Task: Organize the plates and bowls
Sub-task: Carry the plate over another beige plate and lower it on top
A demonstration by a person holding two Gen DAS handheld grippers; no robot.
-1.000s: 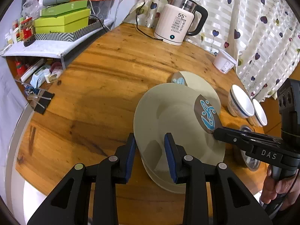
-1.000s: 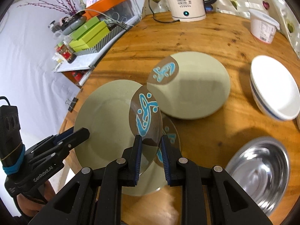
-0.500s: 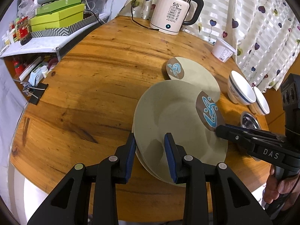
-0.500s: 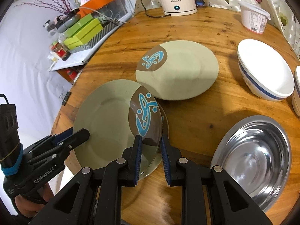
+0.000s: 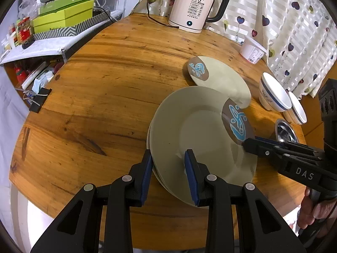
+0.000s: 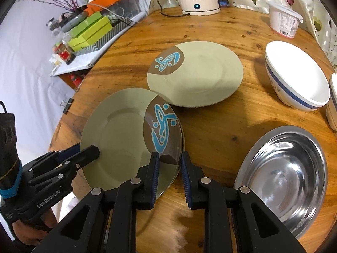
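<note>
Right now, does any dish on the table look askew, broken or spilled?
Nothing is broken or spilled. The third plate lies apart from the stack that both grippers straddle, and its rim overlaps the stack's edge.

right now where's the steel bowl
The steel bowl sits at the lower right of the right wrist view, just right of the right gripper, on the wooden table in front of the white bowl.

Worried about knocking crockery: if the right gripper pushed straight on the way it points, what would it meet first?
The right gripper already straddles the near plate's rim, so that comes first. Beyond it, the far plate seems next in line, though depth is hard to judge.
</note>
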